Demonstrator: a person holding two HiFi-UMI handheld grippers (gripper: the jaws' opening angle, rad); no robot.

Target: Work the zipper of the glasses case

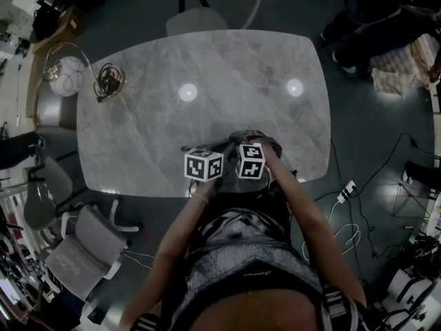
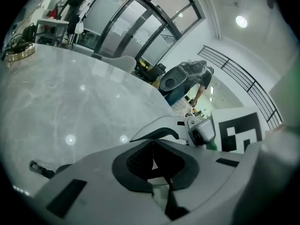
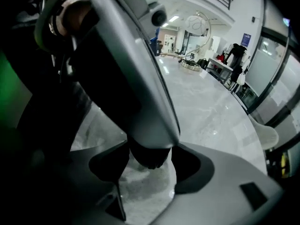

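Left gripper (image 2: 152, 159) angles down, jaws pinched together; right gripper (image 3: 149, 170), steeper, apparently clamps the glasses case (image 3: 146, 154) at the marble table's (image 1: 207, 67) near edge.

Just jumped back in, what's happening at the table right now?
A person stands at the marble table with both grippers bunched over the dark glasses case at its near edge. The left gripper is shut, its tip close beside the right gripper. The right gripper's jaws stand apart around something dark; whether they press on it I cannot tell. The zipper itself isn't visible.
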